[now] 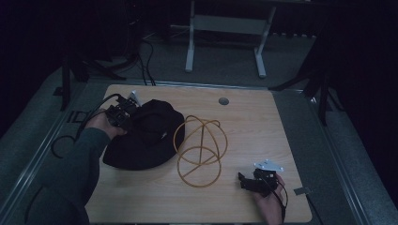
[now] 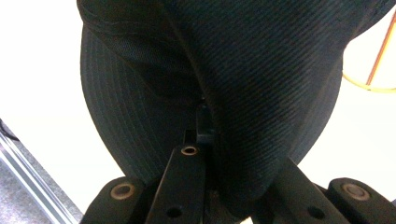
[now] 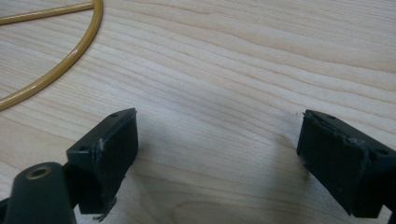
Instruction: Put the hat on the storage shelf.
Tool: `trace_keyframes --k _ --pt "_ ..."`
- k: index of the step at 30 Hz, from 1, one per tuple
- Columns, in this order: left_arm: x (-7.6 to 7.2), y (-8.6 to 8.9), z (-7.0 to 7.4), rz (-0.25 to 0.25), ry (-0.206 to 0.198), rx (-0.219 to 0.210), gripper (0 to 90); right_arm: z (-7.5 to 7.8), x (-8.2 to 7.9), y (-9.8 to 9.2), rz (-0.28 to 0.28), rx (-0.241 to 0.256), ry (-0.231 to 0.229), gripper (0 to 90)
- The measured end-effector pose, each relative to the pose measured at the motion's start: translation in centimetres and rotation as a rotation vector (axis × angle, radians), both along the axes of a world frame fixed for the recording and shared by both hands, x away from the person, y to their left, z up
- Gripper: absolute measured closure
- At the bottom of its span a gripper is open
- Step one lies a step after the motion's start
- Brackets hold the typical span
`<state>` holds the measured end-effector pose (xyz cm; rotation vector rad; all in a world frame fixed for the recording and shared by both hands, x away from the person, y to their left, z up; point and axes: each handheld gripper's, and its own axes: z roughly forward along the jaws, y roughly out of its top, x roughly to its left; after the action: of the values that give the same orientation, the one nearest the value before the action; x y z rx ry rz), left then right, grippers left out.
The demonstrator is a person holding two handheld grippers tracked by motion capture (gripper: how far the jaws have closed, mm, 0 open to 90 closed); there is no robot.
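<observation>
Wooden desk (image 1: 263, 140), light grain, seen from above in dim light; dark floor and a white frame stand beyond its far edge.

Left side: the person's left hand (image 1: 101, 124), in a grey-green sleeve (image 1: 75, 164), holds the left gripper (image 1: 126, 114) near the desk's left edge, toward the far-left corner. A black cable loops off it over the left edge. The gripper is at the left rim of a black hat (image 1: 143, 133), which lies slumped on the left half of the desk. In the left gripper view the black hat (image 2: 224, 74) bulges over the jaws, ribbed fabric close up. The claw is pinching a fold of the hat's brim, jaws nearly together with cloth between them.

Centre: a yellow wire frame (image 1: 199, 150) of hoops stands just right of the hat; its round base ring rests on the desk and curved hoops rise from it. Whether it touches the hat, cannot tell. A small grey disc (image 1: 224, 101) is set in the desk near the far edge.

Right side: the right hand (image 1: 270, 201) holds the right gripper (image 1: 244, 180) near the near-right corner, grey plate on top, jaws toward the frame but apart from it. In the right gripper view the right gripper (image 3: 217, 154) has its claw spread wide, bare wood between the pads, low over the desk; an arc of the yellow wire frame (image 3: 70, 56) crosses the upper left.
</observation>
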<state>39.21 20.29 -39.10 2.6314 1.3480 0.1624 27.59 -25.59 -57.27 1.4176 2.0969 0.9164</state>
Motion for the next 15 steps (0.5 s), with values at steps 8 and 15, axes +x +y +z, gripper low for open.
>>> trace_keyframes --k 8,15 --pt "-0.3 0.2 1.2 -0.017 -0.024 -0.019 88.2 0.0 0.0 0.0 -0.002 0.001 0.0 12.4" --pt "-0.7 1.1 2.1 -0.018 -0.037 -0.037 88.2 0.0 0.0 0.0 -0.002 0.002 0.0 12.4"
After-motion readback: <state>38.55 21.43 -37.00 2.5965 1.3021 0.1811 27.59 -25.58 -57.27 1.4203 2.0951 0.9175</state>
